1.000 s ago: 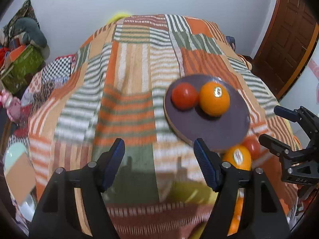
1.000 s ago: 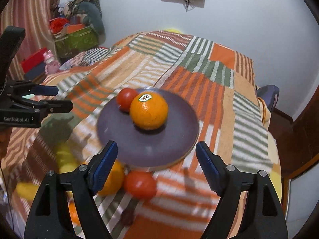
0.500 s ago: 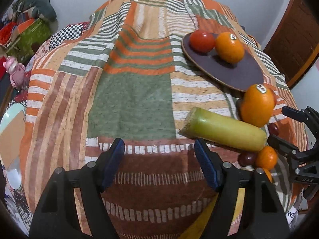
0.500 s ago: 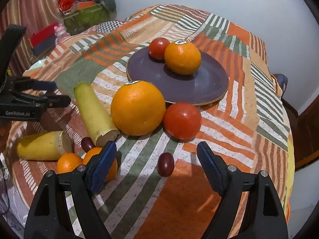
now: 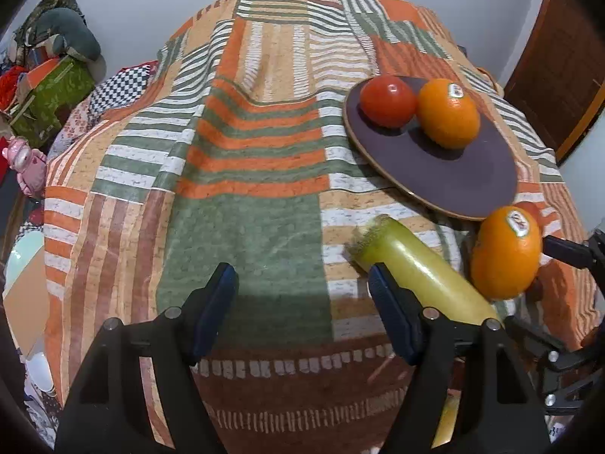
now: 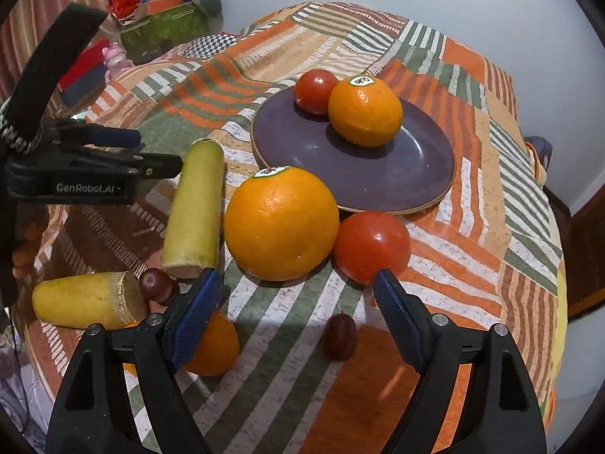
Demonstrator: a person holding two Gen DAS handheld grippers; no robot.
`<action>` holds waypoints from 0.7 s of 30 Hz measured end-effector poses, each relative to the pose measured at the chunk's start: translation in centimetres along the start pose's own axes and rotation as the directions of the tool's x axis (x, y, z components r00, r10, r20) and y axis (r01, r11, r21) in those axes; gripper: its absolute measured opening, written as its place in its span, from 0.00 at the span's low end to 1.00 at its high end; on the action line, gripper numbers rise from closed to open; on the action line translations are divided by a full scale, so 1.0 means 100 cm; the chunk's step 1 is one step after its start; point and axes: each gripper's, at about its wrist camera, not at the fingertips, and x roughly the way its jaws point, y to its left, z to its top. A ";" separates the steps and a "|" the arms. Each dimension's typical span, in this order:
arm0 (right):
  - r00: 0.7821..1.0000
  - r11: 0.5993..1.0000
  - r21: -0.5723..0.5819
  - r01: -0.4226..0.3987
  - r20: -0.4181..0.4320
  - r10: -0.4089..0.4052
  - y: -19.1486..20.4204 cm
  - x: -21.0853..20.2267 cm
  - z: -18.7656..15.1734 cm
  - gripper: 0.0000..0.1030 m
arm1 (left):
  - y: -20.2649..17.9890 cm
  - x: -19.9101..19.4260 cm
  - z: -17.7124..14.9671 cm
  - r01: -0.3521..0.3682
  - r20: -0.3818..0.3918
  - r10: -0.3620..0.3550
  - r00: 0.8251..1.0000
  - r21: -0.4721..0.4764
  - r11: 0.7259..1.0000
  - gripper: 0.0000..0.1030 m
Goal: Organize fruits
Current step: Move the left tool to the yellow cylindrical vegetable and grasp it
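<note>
A big orange with a sticker on top sits on the striped blanket, just in front of the dark purple plate. A red tomato touches the orange on its right side. On the plate sit another tomato and another orange, close together at the far side. To the left of the big orange lies a long pale green fruit piece, and a shorter yellow piece lies nearer the blanket's edge. A dark grape sits between those two pieces. Another dark grape lies alone on the blanket, in front of the tomato. A small orange fruit peeks out from behind the right gripper. The right gripper has its blue fingers spread wide and holds nothing. The left gripper is also spread wide with nothing in it, and it hangs over a green patch of the blanket, with the green piece just past its right finger. A pink toy and a green box sit far off by the wall.
</note>
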 end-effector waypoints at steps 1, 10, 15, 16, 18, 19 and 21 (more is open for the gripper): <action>1.000 1.000 0.000 -0.006 0.003 0.006 0.000 -0.002 0.000 0.78 | -0.001 -0.003 -0.002 0.007 0.003 -0.007 1.000 0.005 1.000 0.71; 0.999 1.000 -0.001 0.003 0.049 -0.003 -0.002 -0.034 -0.010 0.78 | -0.010 -0.056 -0.060 0.106 0.005 -0.107 0.994 0.045 0.993 0.71; 0.998 1.000 0.005 -0.004 0.062 0.003 -0.002 -0.046 -0.017 0.78 | -0.025 -0.069 -0.088 0.141 -0.003 -0.141 0.990 0.077 0.987 0.71; 0.998 1.000 0.004 -0.002 0.062 0.002 -0.001 -0.048 -0.019 0.78 | -0.029 -0.069 -0.090 0.143 -0.010 -0.142 0.990 0.088 0.986 0.71; 0.998 1.000 0.004 -0.001 0.064 0.001 0.000 -0.051 -0.021 0.78 | -0.036 -0.065 -0.095 0.147 -0.023 -0.145 0.989 0.103 0.984 0.71; 0.998 1.000 0.006 -0.003 0.067 0.003 0.000 -0.053 -0.021 0.78 | -0.038 -0.061 -0.096 0.151 -0.032 -0.149 0.988 0.102 0.983 0.71; 0.997 1.000 0.010 -0.007 0.074 0.006 0.000 -0.057 -0.022 0.78 | -0.041 -0.051 -0.098 0.169 -0.056 -0.165 0.985 0.089 0.982 0.71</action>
